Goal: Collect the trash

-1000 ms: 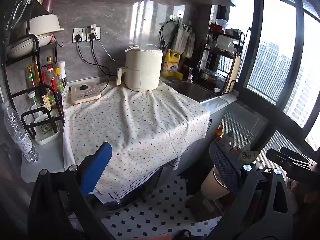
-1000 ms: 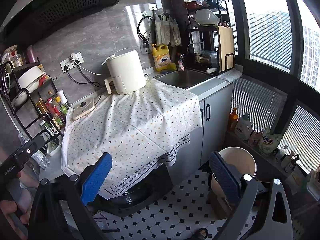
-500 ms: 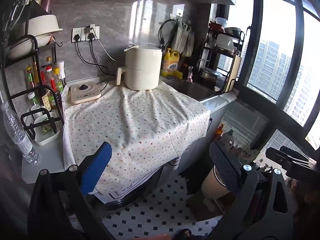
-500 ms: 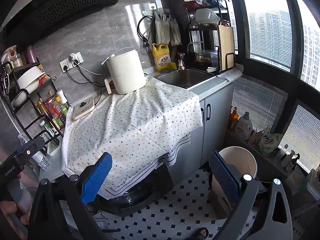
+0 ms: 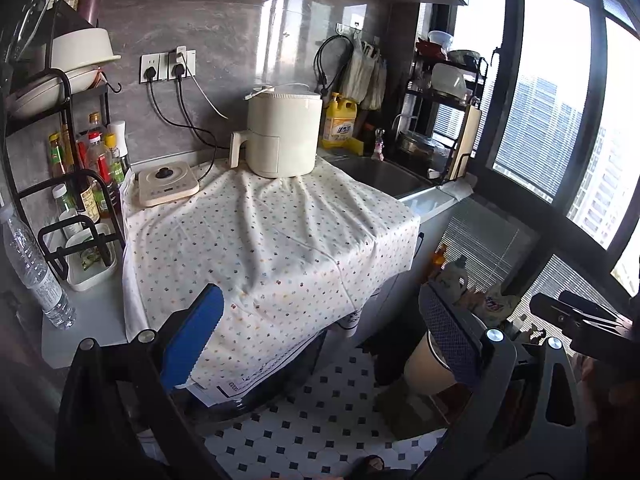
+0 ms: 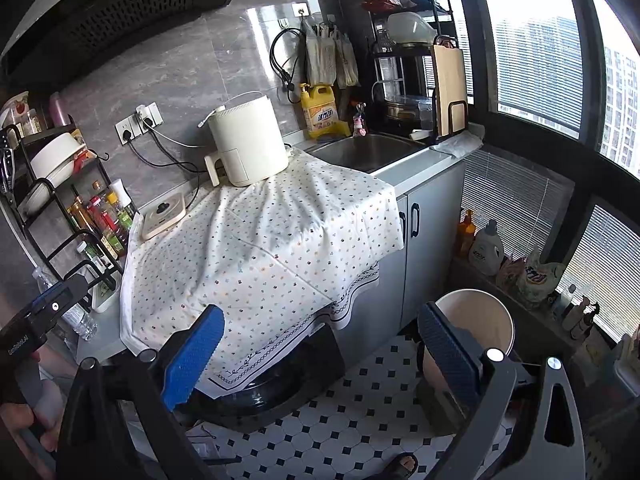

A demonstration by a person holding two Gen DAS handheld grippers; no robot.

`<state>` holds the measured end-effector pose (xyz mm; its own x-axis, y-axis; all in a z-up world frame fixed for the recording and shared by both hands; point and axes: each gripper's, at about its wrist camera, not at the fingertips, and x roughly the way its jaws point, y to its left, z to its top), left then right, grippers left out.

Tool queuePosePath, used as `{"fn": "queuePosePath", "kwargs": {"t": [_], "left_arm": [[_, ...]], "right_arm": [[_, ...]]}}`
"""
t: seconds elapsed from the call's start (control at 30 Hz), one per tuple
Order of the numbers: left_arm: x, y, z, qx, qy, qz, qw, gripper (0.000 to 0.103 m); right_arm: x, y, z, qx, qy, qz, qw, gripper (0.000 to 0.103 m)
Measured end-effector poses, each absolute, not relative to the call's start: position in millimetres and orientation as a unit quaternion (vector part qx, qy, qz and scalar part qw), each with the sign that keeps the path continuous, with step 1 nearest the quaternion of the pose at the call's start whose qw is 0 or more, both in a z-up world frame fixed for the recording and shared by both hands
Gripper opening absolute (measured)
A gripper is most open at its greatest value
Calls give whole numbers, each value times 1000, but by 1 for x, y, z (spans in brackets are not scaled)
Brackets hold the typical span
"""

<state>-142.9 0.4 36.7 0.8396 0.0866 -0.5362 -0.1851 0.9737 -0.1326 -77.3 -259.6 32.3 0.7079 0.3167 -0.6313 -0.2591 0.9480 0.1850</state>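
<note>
A narrow kitchen with a grey stone wall, tall dark-framed windows and a black-and-white tiled floor (image 6: 360, 412); along the wall runs a bench (image 5: 92, 312) draped in a dotted cloth (image 5: 260, 248).

The left gripper (image 5: 324, 340) hangs in the air in front of the cloth's hanging edge, its jaws spread wide with nothing between them and touching nothing; the blue pad sits before the cloth, the dark pad before the bin. The right gripper (image 6: 320, 352) is the same: jaws wide apart, empty, clear of every surface. In the right view the left gripper shows at the left edge, with a hand (image 6: 20, 424) around its handle.

The bin (image 6: 476, 328), a pale round bucket, stands upright on the floor to the right of the cloth-covered bench, its open mouth facing up, beside the grey cabinet doors. No loose trash can be made out on the cloth or floor.

On the cloth, toward the wall, stands a cream air fryer (image 5: 280, 132), upright, handle toward the left. Left of the fryer lies a small flat cream appliance (image 5: 168, 182) with a black knob. Further left of the fryer a black wire rack (image 5: 68, 184) holds sauce bottles, and a clear water bottle (image 5: 34, 268) stands on the bare bench. Right of the fryer are a yellow detergent jug (image 5: 340, 124) and a steel sink (image 6: 368, 152), with a dish rack and cutting board (image 6: 450, 88) beyond.
</note>
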Motion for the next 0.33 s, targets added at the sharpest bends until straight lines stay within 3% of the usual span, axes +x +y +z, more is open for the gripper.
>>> {"fn": "queuePosePath", "kwargs": {"t": [0.33], "left_arm": [[-131, 21, 23, -111, 288, 70, 949, 97]], "right_arm": [[-69, -247, 26, 17, 366, 150, 918, 95]]}}
